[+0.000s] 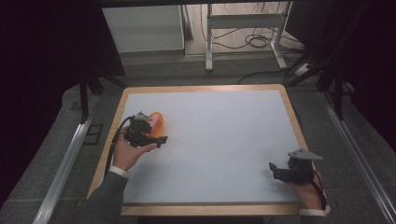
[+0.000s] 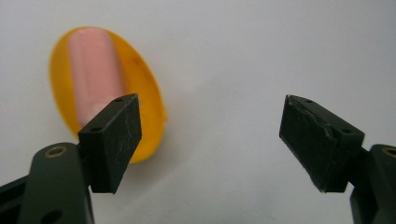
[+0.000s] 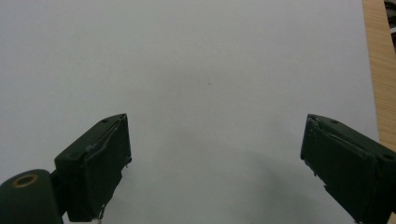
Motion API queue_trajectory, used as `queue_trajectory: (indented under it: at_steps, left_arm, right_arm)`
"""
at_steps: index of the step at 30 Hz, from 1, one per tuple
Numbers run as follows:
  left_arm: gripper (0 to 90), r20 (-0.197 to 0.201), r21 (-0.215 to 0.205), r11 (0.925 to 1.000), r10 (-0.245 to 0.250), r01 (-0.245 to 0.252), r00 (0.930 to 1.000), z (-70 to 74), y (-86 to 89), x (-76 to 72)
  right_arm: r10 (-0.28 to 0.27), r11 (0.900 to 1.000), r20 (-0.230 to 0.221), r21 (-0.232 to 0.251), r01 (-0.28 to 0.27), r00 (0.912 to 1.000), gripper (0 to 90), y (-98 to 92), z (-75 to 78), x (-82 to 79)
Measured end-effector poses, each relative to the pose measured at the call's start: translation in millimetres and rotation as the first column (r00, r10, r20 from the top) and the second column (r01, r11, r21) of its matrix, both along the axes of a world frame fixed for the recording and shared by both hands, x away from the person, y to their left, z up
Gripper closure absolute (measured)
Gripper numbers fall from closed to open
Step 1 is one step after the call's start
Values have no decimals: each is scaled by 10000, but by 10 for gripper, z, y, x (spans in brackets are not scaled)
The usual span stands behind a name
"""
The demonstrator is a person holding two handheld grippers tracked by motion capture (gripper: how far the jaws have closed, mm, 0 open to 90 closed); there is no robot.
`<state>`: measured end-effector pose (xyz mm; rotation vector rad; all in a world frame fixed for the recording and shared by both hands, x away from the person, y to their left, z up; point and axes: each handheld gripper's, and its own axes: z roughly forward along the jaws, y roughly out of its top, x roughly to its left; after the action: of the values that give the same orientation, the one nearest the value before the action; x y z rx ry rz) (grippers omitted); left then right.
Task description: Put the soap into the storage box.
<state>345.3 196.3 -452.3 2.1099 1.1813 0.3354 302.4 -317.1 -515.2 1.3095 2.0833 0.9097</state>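
Two grippers, left gripper [image 2: 208, 140] jaws wide, empty (orange dish [image 2: 107, 93] holds pink roll [image 2: 95, 70]), right gripper [image 3: 215, 163] likewise.

An orange-yellow oval dish [image 2: 144, 116] holding a pale pink roll [image 2: 95, 70] lies on a plain white tabletop [image 1: 224, 140] with a light wood border [image 1: 203, 88].

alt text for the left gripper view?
The left claw is open over a white table, nothing between its black jaws. Behind its left jaw lies an orange oval dish holding a pink cylinder.
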Motion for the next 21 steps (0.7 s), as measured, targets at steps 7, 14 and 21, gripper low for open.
queue_trajectory:
  at_steps: [7,14,21]
  left_arm:
    - [214,-147,-70,9994,-337,336,9993,-233,-76,-224]
    - [215,22,-39,9998,-184,184,9998,-552,-64,-497]
    - [218,-71,-464,9989,17,-20,10000,-793,34,-682]
  right_arm:
    - [0,10000,15,-20,0,10000,80,-4,1,-4]
    - [91,9998,141,-172,-89,9999,80,33,32,-16]
    - [172,9998,201,-120,-169,9997,81,67,59,-30]
